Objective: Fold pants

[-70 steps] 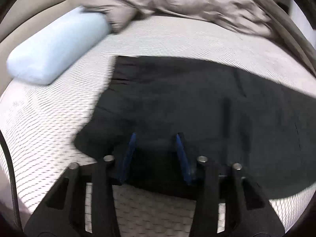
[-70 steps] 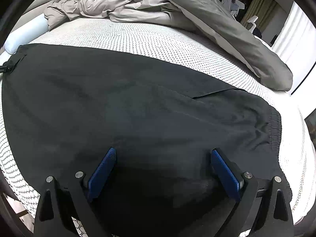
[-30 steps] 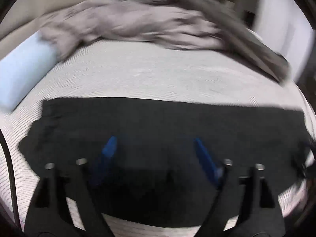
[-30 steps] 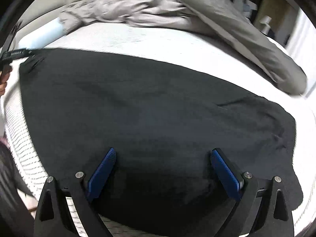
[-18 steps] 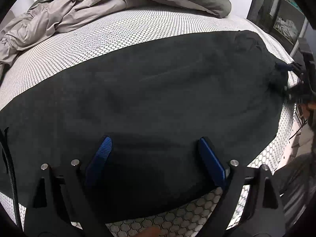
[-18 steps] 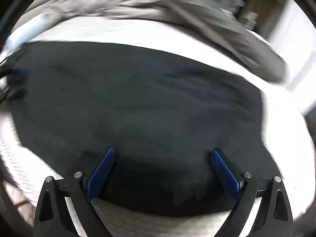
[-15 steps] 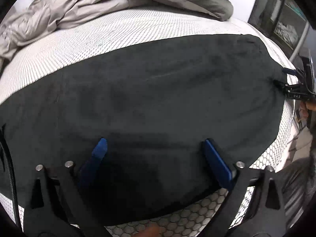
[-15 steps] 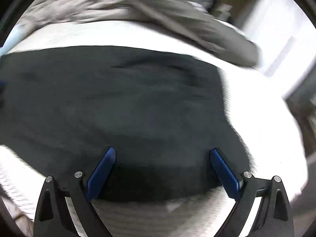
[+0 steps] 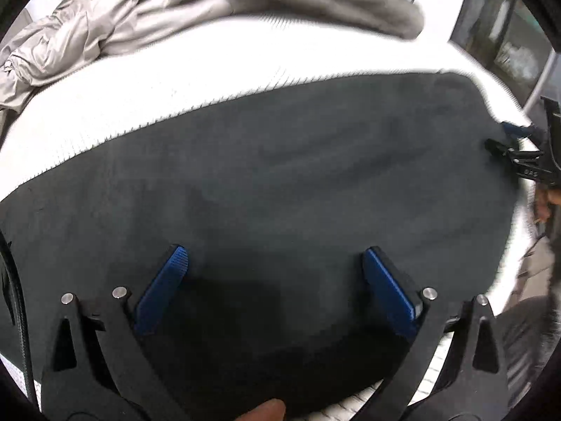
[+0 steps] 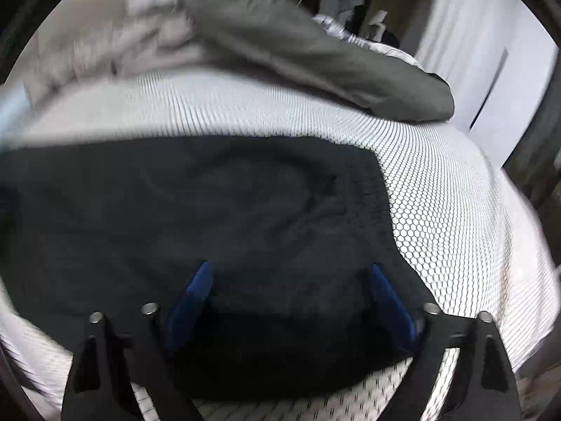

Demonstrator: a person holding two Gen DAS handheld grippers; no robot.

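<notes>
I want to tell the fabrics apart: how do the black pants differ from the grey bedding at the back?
The pants are black and lie spread flat across the near part of the mattress; the bedding is grey and heaped in rumpled folds along the far side. Both are soft cloth resting on that mattress.

Left gripper (image 9: 273,263) jaws wider, right gripper (image 10: 289,277) jaws narrowing, both shifted along pants (image 9: 298,182).

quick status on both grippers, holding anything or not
Left gripper: open wide, jaws just opened further, nothing gripped, over the black pants.
Right gripper: open, jaws just closing a little, pads not pinching the pants.
</notes>
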